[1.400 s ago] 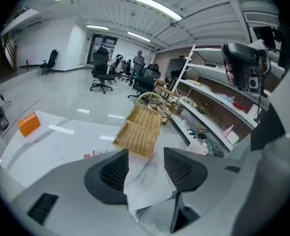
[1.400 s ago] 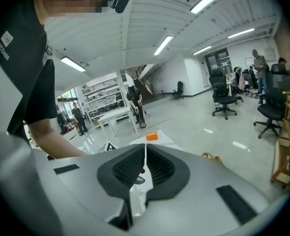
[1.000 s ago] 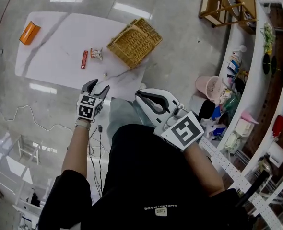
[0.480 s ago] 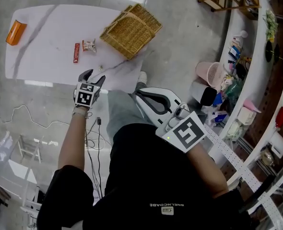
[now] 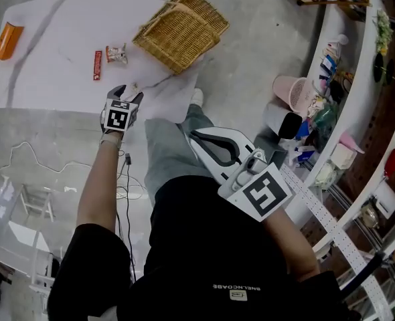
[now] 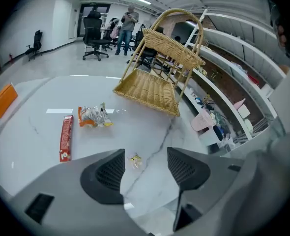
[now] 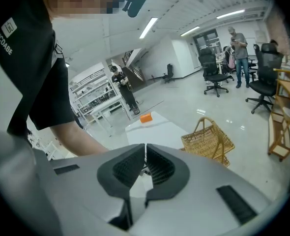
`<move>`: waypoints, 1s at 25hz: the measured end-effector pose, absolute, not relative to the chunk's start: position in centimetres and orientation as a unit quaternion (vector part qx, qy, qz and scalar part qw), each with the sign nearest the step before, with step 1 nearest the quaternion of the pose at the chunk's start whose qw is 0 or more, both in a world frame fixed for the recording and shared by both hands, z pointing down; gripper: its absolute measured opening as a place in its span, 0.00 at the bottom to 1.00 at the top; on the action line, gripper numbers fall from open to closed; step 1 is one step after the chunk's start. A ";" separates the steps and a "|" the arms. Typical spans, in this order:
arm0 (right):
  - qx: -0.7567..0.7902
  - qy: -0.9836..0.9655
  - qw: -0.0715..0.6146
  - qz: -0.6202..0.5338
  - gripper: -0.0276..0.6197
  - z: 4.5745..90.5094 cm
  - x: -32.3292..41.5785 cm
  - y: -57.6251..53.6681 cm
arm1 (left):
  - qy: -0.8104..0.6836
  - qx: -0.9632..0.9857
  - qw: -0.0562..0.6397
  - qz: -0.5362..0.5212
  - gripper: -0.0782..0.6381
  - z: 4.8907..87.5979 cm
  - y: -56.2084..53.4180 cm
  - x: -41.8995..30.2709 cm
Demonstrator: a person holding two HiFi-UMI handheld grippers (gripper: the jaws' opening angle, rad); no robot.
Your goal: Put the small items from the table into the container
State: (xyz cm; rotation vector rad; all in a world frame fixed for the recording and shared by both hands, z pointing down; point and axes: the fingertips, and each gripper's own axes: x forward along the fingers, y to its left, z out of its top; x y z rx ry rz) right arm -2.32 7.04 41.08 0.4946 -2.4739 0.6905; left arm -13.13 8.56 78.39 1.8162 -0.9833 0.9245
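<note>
On the white table (image 5: 50, 25) lie a red bar (image 5: 97, 65), a snack packet (image 5: 116, 54), an orange item (image 5: 5, 40) at the far left, and a small wrapped candy (image 6: 134, 160) by the near edge. A wicker basket (image 5: 177, 29) stands tilted at the table's right end. My left gripper (image 5: 129, 93) hangs open just above the candy, which shows between its jaws (image 6: 146, 156) without being touched. My right gripper (image 5: 196, 136) is held off the table, near the person's body, shut on nothing (image 7: 145, 156).
A pink waste bin (image 5: 292, 108) and a long shelf crowded with goods (image 5: 331, 126) stand to the right on the floor. A cable (image 5: 127, 179) trails below the table's near edge. Office chairs and people (image 6: 128, 26) are far behind the table.
My left gripper has come down toward the table's near edge and now sits over the small candy. The right gripper has sunk a little beside the body.
</note>
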 end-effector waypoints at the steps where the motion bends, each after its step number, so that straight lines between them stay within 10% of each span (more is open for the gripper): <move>1: 0.184 -0.912 0.261 0.258 0.04 41.3 -2.2 7.0 | -0.392 0.725 0.428 0.372 0.46 79.0 8.6 -13.2; 25: 0.229 -0.885 0.273 0.300 0.04 44.2 1.5 6.3 | -0.416 0.666 0.478 0.395 0.45 85.6 8.8 -12.8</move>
